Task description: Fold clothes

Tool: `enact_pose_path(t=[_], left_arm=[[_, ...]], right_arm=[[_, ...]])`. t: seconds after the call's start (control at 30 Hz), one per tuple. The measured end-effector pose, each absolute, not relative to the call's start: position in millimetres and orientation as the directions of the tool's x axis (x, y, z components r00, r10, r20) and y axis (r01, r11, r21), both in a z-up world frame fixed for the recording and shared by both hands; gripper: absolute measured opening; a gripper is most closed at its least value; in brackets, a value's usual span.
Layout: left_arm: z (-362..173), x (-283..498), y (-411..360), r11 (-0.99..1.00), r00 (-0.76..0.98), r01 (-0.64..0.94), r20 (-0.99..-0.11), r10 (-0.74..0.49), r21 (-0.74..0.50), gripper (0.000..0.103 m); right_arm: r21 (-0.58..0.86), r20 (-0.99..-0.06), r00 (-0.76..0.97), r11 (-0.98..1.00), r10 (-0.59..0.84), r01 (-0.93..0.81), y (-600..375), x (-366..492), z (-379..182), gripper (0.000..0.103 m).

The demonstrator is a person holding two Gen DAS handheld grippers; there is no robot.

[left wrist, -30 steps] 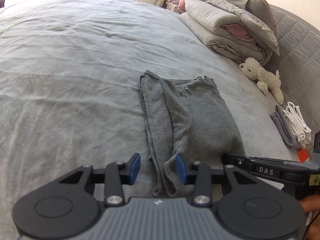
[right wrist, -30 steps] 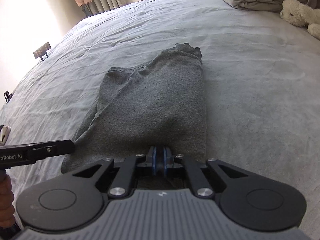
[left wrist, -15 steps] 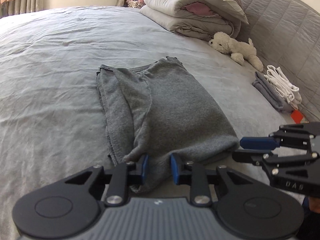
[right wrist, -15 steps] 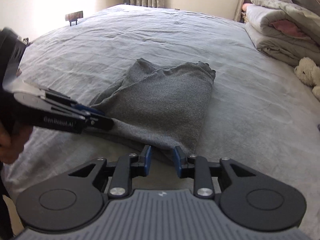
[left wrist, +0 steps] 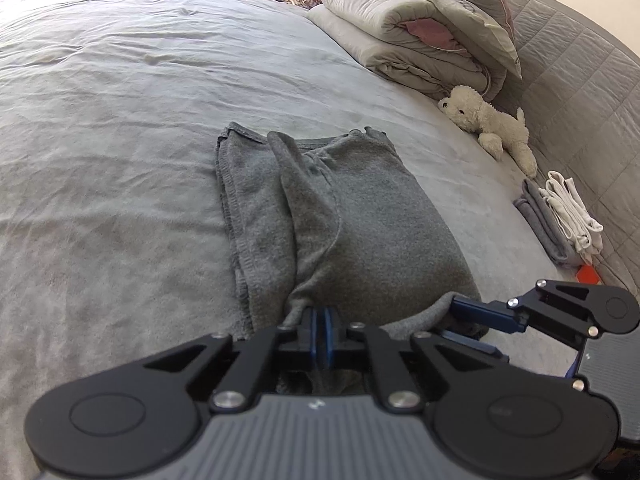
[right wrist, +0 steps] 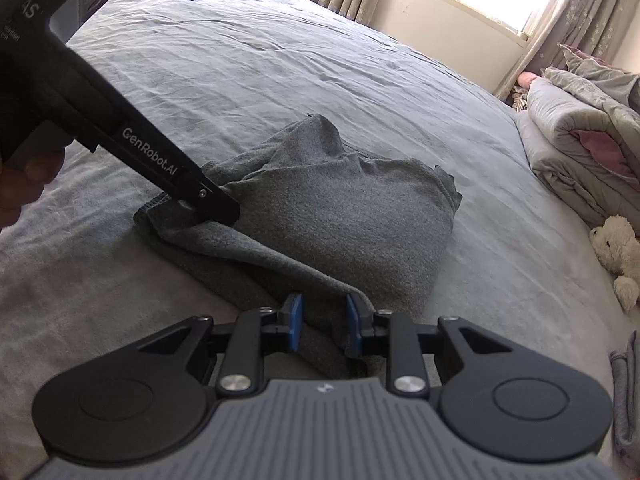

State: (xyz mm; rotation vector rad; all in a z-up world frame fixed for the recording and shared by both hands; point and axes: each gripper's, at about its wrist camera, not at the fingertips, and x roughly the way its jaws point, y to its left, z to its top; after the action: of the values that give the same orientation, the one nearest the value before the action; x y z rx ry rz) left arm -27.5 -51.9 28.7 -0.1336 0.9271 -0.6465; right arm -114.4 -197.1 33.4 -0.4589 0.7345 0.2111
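Observation:
A grey garment point(left wrist: 352, 220) lies folded lengthwise on the grey bed sheet point(left wrist: 120, 140), with loose layers along its left side. My left gripper point(left wrist: 320, 320) is at the garment's near hem. Its jaws are closing and the blue pads pinch the fabric. In the right wrist view the left gripper point(right wrist: 224, 210) bites the near left corner of the garment point(right wrist: 340, 216). My right gripper point(right wrist: 323, 320) sits at the near right corner with its jaws apart and a fold of the cloth between them. The left wrist view shows this right gripper point(left wrist: 450, 320) turned on its side around that corner.
A folded duvet point(left wrist: 420, 40) is piled at the head of the bed, with a white plush dog point(left wrist: 492, 124) beside it. A small stack of folded clothes point(left wrist: 560, 216) lies by the quilted headboard point(left wrist: 580, 92). A hand point(right wrist: 24, 176) holds the left gripper's handle.
The left jaws went from wide apart to pinched together on the near hem. The right gripper let go of the cloth, rolled, and now straddles the near right corner with its jaws apart.

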Motion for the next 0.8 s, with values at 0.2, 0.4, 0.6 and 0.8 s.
enact_pose_path(t=[0.2,0.4,0.6,0.8], left_arm=[[28,-24,-48,0.800,0.413,0.448,-0.701,-0.581,-0.399,0.006],[28,-22,-45,0.799,0.406,0.441,-0.703,-0.585,-0.410,0.006],[36,-26,-34,0.787,0.389,0.437,-0.698,-0.601,-0.435,0.006],[37,-29,-31,0.795,0.390,0.438,-0.708,-0.589,-0.420,0.007]], right_arm=[[-0.407,-0.646,0.763,0.831,0.032,-0.379,-187,-125,33,0.032],[-0.419,-0.675,0.738,0.815,0.016,-0.401,-178,-119,23,0.005],[-0.314,-0.683,0.725,0.859,0.093,-0.405,-192,-144,44,0.002],[-0.359,-0.699,0.713,0.832,0.061,-0.424,-186,-144,32,0.000]])
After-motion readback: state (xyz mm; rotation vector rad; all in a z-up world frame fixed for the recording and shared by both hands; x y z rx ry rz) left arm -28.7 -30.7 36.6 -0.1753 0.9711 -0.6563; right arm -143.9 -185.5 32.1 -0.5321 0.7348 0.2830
